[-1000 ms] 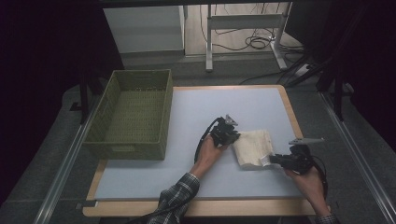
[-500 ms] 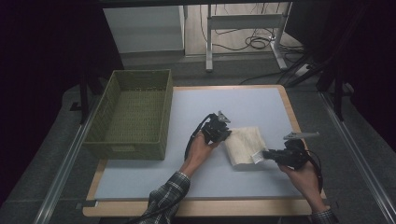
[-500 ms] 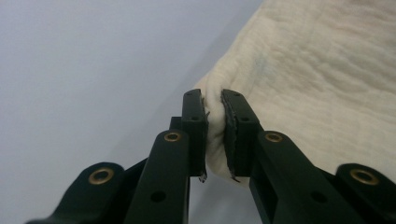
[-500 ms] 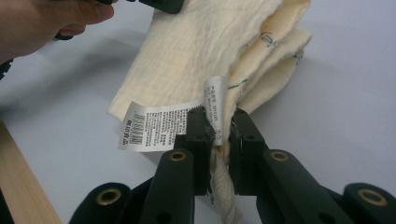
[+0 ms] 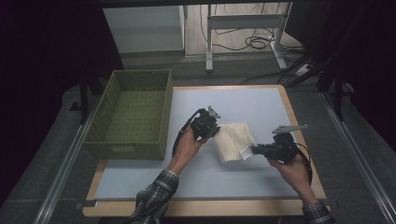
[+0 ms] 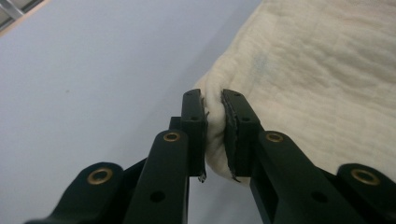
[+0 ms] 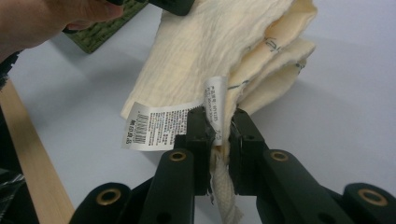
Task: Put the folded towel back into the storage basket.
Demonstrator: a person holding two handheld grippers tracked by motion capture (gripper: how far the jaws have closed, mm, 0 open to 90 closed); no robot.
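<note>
A folded cream cloth [image 5: 232,140] hangs between my two grippers over the pale blue mat [image 5: 243,105]. My left gripper [image 5: 212,131] is shut on the cloth's left corner; in the left gripper view the cloth [image 6: 317,70] bulges between the jaws of the left gripper [image 6: 214,133]. My right gripper [image 5: 254,150] is shut on the cloth's near right corner. In the right gripper view the cloth [image 7: 210,60] shows several folded layers, and a white care label [image 7: 159,125] sticks out beside the right gripper [image 7: 218,140].
An empty green woven basket [image 5: 132,114] stands at the left of the mat, close to my left hand. The table's wooden edge [image 5: 299,126] runs along the right side. Desk legs and cables [image 5: 252,42] lie on the floor beyond the table.
Both grippers have carried the cloth leftward, toward the basket, keeping their hold on it.
</note>
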